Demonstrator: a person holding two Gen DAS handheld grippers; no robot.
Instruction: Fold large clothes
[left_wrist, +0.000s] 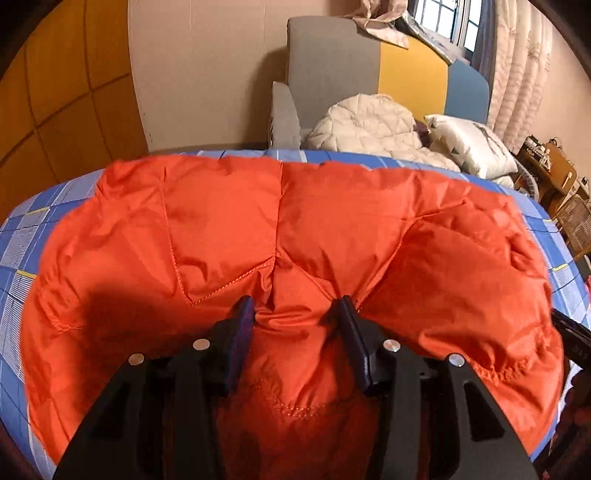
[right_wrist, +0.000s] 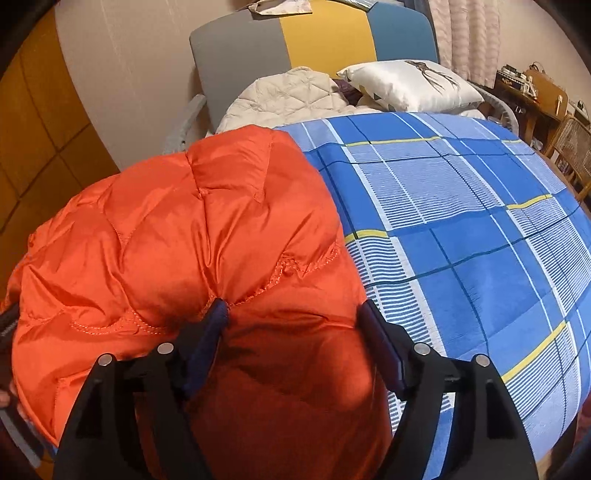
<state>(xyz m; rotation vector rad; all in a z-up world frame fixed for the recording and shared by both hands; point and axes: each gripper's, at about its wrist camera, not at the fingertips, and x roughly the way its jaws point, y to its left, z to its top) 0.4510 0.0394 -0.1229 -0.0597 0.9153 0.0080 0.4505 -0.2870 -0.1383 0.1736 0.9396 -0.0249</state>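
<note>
Both hand-held grippers point down at a puffy orange quilted jacket (left_wrist: 229, 221) spread on a bed.

In the left wrist view, the left gripper (left_wrist: 297, 310) has its two dark blue pads (left_wrist: 243, 321) pressed against a bunched ridge of the orange fabric, pinching it between them. The jacket fills most of this view, lying across a blue checked bedsheet (left_wrist: 22, 236) whose edges show at the left, at the far side and at the right.

In the right wrist view, the right gripper (right_wrist: 293, 314) has its jaws spread wide. The jacket's right edge bulges up between them: the left pad (right_wrist: 214, 321) touches a stitched seam, while the right pad (right_wrist: 373, 325) stands at the very edge of the fabric, and whether it touches cannot be told. No earlier view is given, so only this spread stance can be stated. To the right of the jacket the bedsheet lies bare, with white stripes and thin yellow lines.

Beyond the far end of the bed stands a headboard (right_wrist: 321, 33) in grey, yellow and blue panels. Against it rest a cream quilted blanket (right_wrist: 284, 96) and a white pillow (right_wrist: 413, 88) with a dark print. A curtain (left_wrist: 517, 74) hangs at the far right.
</note>
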